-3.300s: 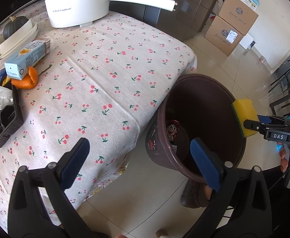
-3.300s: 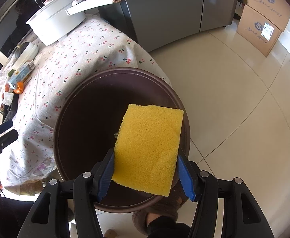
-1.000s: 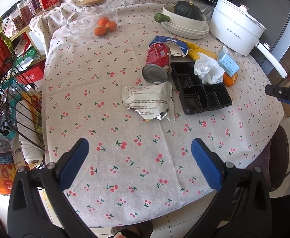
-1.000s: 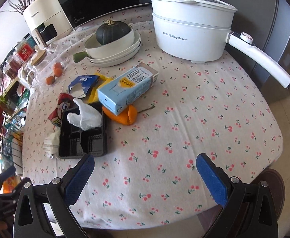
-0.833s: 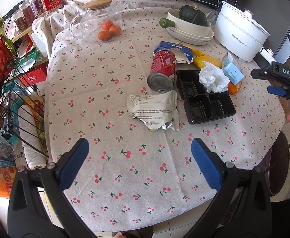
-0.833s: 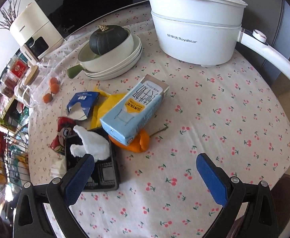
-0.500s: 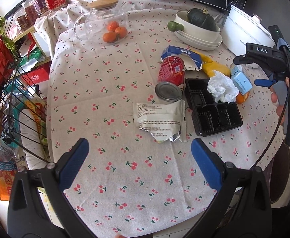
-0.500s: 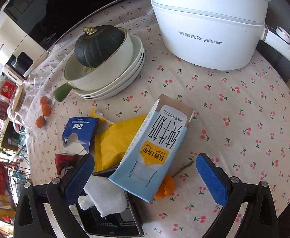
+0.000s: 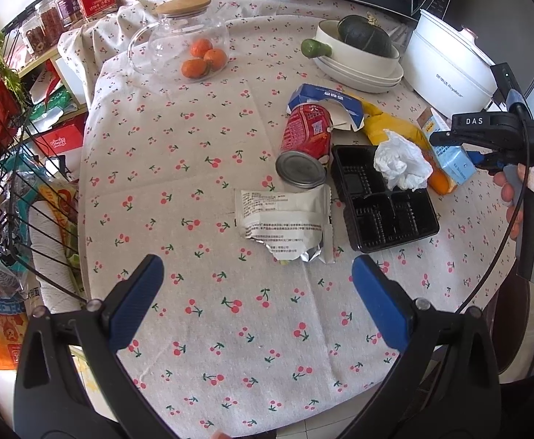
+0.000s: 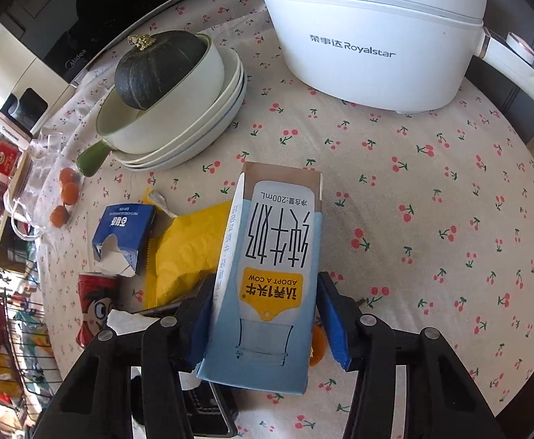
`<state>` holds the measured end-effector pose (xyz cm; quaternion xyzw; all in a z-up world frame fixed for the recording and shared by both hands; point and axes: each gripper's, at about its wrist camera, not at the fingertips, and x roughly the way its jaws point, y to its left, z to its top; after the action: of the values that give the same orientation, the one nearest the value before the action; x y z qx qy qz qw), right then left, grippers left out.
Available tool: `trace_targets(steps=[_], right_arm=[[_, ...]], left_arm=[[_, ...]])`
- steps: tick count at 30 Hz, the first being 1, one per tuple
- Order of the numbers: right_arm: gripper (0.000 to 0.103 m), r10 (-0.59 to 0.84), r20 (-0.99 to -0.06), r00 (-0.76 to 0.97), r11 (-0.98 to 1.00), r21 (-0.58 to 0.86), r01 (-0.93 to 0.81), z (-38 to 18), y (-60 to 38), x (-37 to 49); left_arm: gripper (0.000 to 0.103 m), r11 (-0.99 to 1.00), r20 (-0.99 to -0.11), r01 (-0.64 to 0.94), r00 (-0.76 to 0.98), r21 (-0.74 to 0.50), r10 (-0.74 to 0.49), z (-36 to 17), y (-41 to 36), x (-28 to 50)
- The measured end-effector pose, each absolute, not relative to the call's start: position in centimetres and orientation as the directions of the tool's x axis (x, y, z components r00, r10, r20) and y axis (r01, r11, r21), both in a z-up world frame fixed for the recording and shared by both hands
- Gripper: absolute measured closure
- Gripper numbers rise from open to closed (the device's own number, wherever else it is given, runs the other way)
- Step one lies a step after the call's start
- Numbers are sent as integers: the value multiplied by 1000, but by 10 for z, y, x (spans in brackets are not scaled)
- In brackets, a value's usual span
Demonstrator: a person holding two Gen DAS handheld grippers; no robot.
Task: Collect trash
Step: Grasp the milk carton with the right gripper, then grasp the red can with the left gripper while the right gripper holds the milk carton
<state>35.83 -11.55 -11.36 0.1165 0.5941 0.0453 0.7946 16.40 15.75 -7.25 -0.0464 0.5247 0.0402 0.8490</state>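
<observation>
right gripper: right gripper [image 10: 263, 325] has its blue pads on both sides of the light-blue milk carton [image 10: 267, 285]. Left pad looks touching; right pad touching or just off, cannot tell. Reads as closing on it, grip not confirmed.
carton: lies on the cherry-print tablecloth [image 10: 431, 219], near end propped on an orange peel [image 10: 316, 344], far end pointing away from the gripper toward the white electric pot [image 10: 373, 25].
left gripper: left gripper [image 9: 256, 300] is spread wide, holds nothing, hovers over bare cloth at the near table edge. Torn silver snack wrapper [image 9: 285, 223] sits just ahead between its fingers' line.
still on table, ahead of left gripper: red drink can on its side [image 9: 305, 146], black compartment tray [image 9: 380, 201] with crumpled white tissue [image 9: 400, 162] on its far right corner, torn blue cardboard box [image 9: 325, 104], yellow foil bag [image 9: 387, 128].
bin: part of a dark round rim below the table edge, right of the left gripper, may be it; cannot confirm.
not trash (my read): glass jar with tangerines [image 9: 190, 45], dark green squash in stacked white bowls [image 9: 362, 55].
progress: early to middle. Nothing visibly binned in these views; carton is the item in hand, at least five pieces left.
next: firm the pinch on the carton, lift clear of the peel, carry to the bin.
</observation>
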Motion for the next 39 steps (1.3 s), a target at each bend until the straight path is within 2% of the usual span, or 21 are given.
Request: trace_targets(steps=[10,18,21,25,27,32,39], right_arm=[[50,187,-912,366,982,184,-43,-71,-147,307],[50,170,-910,379,985,159,-62,-66,-191,244],[50,172,-910,377,985,156,-73,-69,-203,228],[50,211,-906,367,977,203,-61,-70,-215,222],[50,220,-900,377,975,210,-67,-67,-218,221],[50,241,-893,379,970,233,-68,-65,-227,223],[50,237,-897,373,971,226,-75,-69,-236,227]], left_arm=[[1,990,-898,-126,441,-64,-2,-74,160,160],[1,988,-905,-96,420,-118,-67,-75,154,159],[1,987,-907,-78,411,-141,-96,-73,149,168],[1,996,-905,-48,423,-81,-53,-73,145,195],[1,991,-906,-73,418,-110,-70,-77,151,214],[9,951,-903,-167,391,-259,-177,-97,165,257],[18,943,-914,-197,361,-269,-186,-120,150,302]])
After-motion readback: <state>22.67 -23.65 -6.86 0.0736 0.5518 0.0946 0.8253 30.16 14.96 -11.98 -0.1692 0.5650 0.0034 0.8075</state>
